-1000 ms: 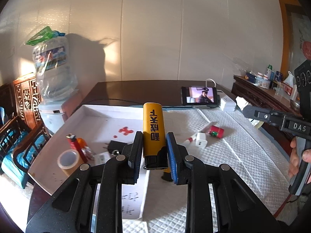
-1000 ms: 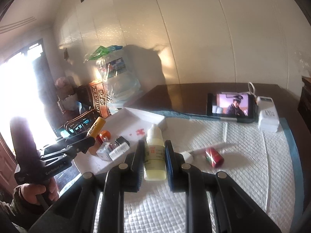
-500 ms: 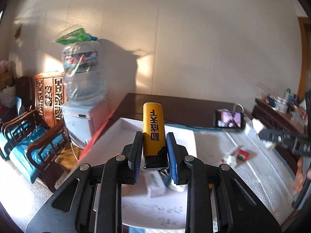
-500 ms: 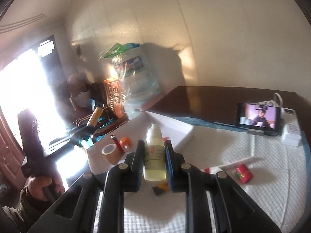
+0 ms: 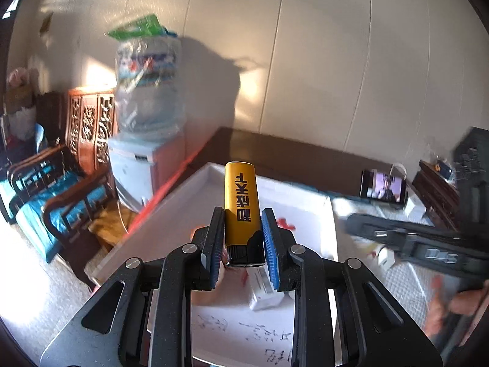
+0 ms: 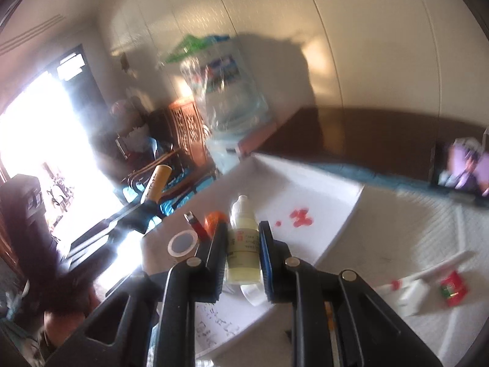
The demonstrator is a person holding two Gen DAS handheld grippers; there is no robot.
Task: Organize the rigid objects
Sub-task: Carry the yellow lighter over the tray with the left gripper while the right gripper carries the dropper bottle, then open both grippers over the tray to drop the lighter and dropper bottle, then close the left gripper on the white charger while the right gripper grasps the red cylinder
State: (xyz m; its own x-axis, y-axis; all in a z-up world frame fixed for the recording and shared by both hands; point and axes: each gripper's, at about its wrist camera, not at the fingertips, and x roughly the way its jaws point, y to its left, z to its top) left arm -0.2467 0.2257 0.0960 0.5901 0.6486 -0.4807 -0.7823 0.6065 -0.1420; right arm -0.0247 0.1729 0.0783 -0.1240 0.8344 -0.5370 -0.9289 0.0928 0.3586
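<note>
While the left gripper (image 5: 240, 238) pinches a yellow lighter (image 5: 241, 211) and the right gripper (image 6: 243, 252) pinches a dropper bottle (image 6: 243, 247) above the white tray (image 6: 330, 183), both look mid-carry; next, lower and release inside.

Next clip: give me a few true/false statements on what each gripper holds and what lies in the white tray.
1. The left gripper is clamped on a yellow lighter. True.
2. The right gripper is empty. False: it grips a small dropper bottle.
3. A roll of tape lies in the white tray. True.
4. The phone has a dark screen. False: it shows a video.
</note>
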